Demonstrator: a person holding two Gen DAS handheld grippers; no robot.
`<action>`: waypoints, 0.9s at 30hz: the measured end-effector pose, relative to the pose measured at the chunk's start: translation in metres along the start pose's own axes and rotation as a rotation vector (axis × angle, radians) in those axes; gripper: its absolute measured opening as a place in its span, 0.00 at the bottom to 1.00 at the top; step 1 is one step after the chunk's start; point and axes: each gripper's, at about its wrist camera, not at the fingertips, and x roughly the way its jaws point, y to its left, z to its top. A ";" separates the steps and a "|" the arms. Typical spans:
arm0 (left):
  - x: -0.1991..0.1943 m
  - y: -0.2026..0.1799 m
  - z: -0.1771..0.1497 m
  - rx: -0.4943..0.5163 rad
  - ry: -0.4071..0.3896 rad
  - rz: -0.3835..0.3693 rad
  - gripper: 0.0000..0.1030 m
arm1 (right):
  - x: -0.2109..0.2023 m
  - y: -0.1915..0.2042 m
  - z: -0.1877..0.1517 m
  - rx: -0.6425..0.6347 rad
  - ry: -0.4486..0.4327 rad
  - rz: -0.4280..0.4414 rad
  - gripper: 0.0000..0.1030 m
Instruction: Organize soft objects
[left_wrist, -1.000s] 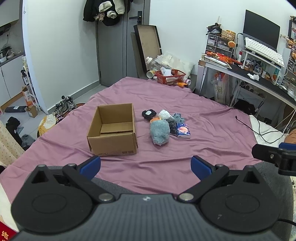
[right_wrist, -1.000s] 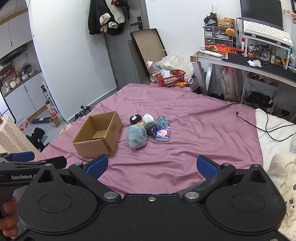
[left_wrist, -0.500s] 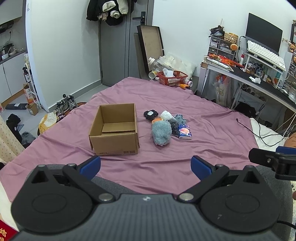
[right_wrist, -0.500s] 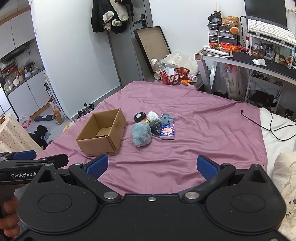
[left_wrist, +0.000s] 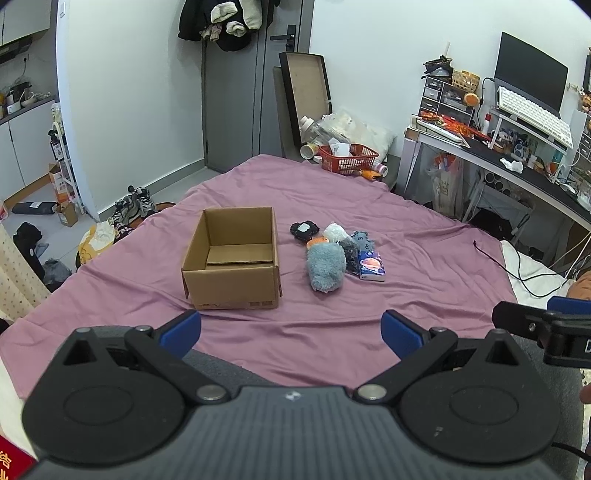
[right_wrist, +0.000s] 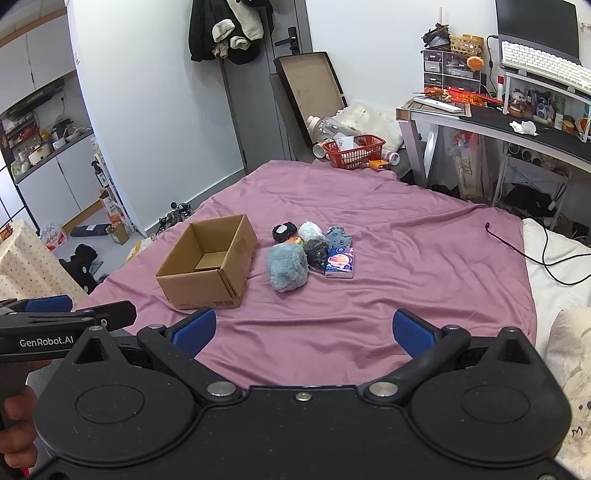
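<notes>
Cardboard box (left_wrist: 232, 258) sits open-topped on the purple sheet (left_wrist: 406, 236) just left of the soft pile (left_wrist: 332, 251), presumably to receive it, while left gripper (left_wrist: 291, 329) and right gripper (right_wrist: 303, 328) hang spread and empty on the near side.

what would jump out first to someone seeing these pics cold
The open cardboard box sits mid-bed on the purple sheet, with nothing visible inside it. Just to its right huddles a small pile of soft things, led by a fluffy blue-grey plush beside a blue tissue pack. Both claws, left claw and right claw, hang open in the foreground, holding nothing.
</notes>
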 end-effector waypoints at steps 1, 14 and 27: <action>0.000 0.000 0.000 0.000 0.000 0.000 1.00 | 0.000 0.000 0.000 -0.001 -0.001 0.001 1.00; -0.001 0.004 0.001 -0.007 0.002 0.003 1.00 | 0.005 0.002 0.002 -0.009 0.008 0.013 1.00; 0.030 0.002 0.012 -0.009 0.040 0.017 1.00 | 0.036 -0.006 0.010 -0.008 0.033 0.042 1.00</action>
